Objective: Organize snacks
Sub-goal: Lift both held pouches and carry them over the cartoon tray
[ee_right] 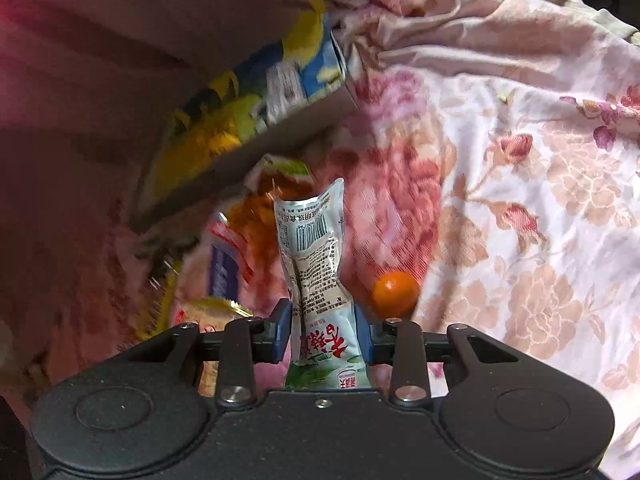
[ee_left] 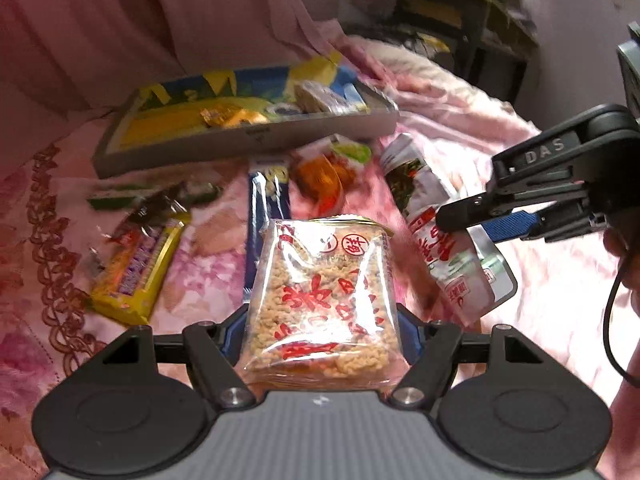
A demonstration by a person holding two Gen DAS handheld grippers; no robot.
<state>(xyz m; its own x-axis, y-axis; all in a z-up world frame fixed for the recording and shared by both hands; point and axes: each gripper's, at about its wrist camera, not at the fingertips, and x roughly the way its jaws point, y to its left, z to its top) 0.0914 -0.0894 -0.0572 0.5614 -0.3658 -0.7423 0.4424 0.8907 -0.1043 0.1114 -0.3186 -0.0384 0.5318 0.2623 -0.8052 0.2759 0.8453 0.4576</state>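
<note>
My left gripper is shut on a clear packet of puffed rice cake with red print, held upright between the blue pads above the bedspread. In the same view my right gripper comes in from the right, shut on a white pouch that hangs below it. The right wrist view shows that pouch pinched at its waist between the pads of the right gripper. A shallow cardboard box with yellow and blue print lies behind, with a few snacks inside.
On the pink floral bedspread lie a yellow candy bar, a blue stick packet, an orange snack pack and a green packet. A small orange fruit rests right of the pouch. Dark furniture stands at the back right.
</note>
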